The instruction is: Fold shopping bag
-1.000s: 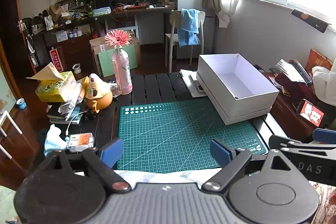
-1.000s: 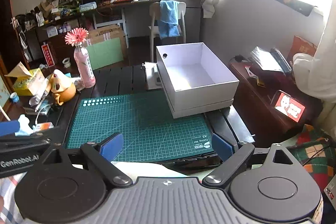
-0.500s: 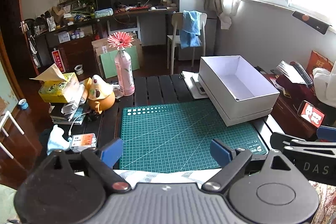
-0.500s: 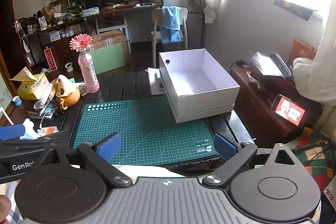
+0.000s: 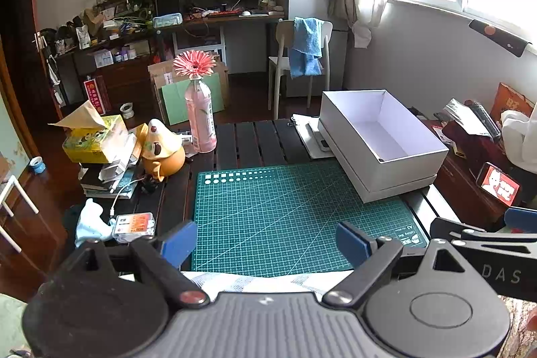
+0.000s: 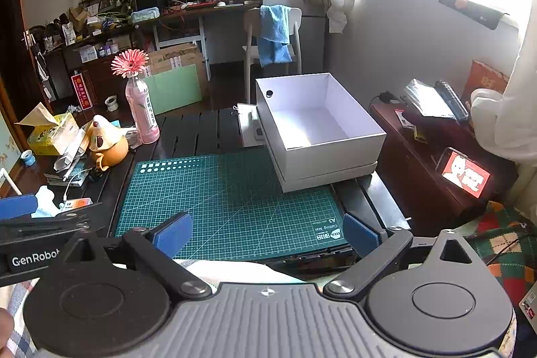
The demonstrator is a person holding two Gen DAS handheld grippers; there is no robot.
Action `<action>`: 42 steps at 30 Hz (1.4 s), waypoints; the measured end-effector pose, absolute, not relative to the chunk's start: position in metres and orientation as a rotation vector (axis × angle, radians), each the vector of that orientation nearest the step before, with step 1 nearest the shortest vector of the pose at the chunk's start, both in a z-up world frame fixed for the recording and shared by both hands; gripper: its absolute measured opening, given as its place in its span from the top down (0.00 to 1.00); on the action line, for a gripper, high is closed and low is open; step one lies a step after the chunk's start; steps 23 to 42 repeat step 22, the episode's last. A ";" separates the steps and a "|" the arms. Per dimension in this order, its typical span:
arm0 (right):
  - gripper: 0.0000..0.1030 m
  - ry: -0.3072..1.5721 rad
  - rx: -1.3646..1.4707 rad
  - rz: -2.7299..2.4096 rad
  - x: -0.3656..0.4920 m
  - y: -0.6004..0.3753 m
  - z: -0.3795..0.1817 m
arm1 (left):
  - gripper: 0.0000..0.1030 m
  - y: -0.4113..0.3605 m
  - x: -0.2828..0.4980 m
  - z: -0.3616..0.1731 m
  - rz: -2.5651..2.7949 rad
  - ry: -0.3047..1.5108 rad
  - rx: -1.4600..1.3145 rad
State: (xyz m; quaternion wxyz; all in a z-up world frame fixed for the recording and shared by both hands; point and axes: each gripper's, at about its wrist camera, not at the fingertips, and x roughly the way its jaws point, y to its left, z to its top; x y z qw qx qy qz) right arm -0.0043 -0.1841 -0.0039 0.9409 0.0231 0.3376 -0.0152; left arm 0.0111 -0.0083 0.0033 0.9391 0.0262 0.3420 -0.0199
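Both my left gripper and right gripper hover spread apart and empty above the green cutting mat. I see no shopping bag on it, only pale cloth at the near edge; folding appears unstarted.

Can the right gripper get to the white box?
Probably yes. The right gripper, fingers open and holding nothing, faces the white box across the bare green cutting mat, with nothing between them.
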 end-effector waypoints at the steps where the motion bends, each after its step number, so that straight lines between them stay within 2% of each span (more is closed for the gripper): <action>1: 0.06 0.690 0.046 -0.032 -0.004 -0.184 -0.004 | 0.13 -0.008 0.011 0.003 -0.040 0.698 0.054; 42: 0.06 0.707 0.059 -0.027 -0.002 -0.186 -0.007 | 0.13 -0.011 0.009 0.005 -0.034 0.697 0.051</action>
